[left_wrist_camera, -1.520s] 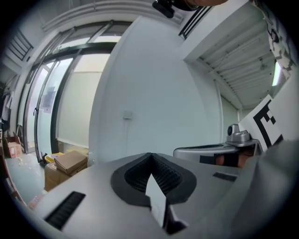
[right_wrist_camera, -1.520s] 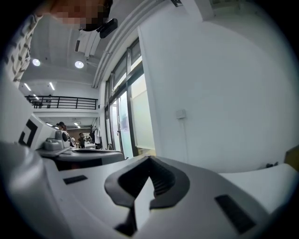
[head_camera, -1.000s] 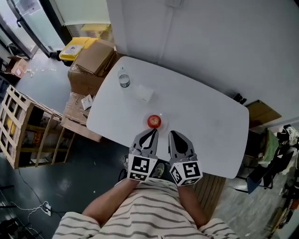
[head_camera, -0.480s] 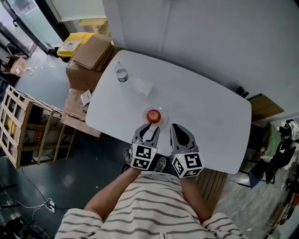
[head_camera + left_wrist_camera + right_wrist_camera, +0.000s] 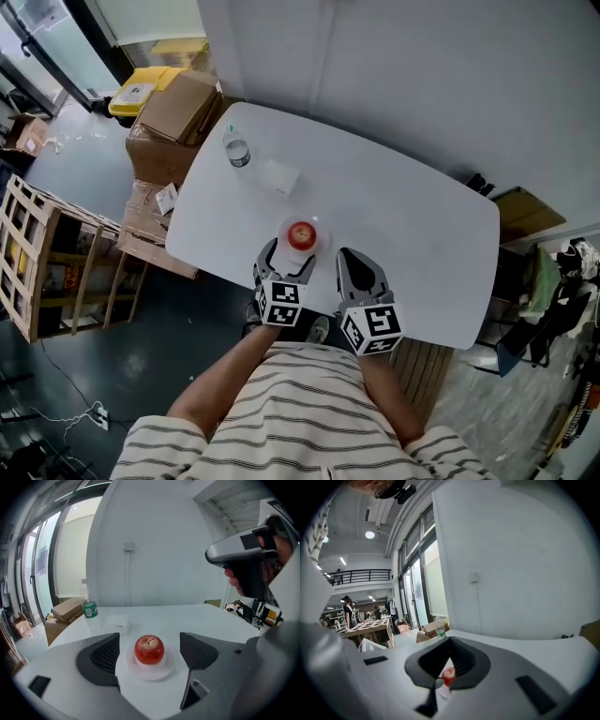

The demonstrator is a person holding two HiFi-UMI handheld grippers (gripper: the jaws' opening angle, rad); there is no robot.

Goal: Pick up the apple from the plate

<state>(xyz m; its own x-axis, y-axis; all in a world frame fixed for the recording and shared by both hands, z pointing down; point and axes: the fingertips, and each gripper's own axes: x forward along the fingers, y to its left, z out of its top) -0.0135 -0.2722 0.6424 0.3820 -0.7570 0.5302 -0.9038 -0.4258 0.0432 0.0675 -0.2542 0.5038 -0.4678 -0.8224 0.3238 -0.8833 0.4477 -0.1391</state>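
Observation:
A red apple (image 5: 300, 233) sits on a small white plate (image 5: 314, 246) near the front edge of the white table (image 5: 403, 234). My left gripper (image 5: 289, 262) is low, just in front of the plate, and its jaws are opening. In the left gripper view the apple (image 5: 149, 649) and plate (image 5: 150, 671) show between the two dark fingers (image 5: 101, 660), which touch neither. My right gripper (image 5: 352, 262) hovers to the right of the plate with its jaws shut. Through the slit of the right gripper (image 5: 447, 658) I see the apple (image 5: 449, 674).
A water bottle (image 5: 236, 153) and a small white box (image 5: 280, 176) stand on the table's far left part. Cardboard boxes (image 5: 178, 117) and a wooden crate (image 5: 37, 253) stand on the floor to the left. The wall runs behind the table.
My left gripper has sunk toward the table in front of the plate and its jaws have gone from shut to wide apart. The right gripper has barely moved.

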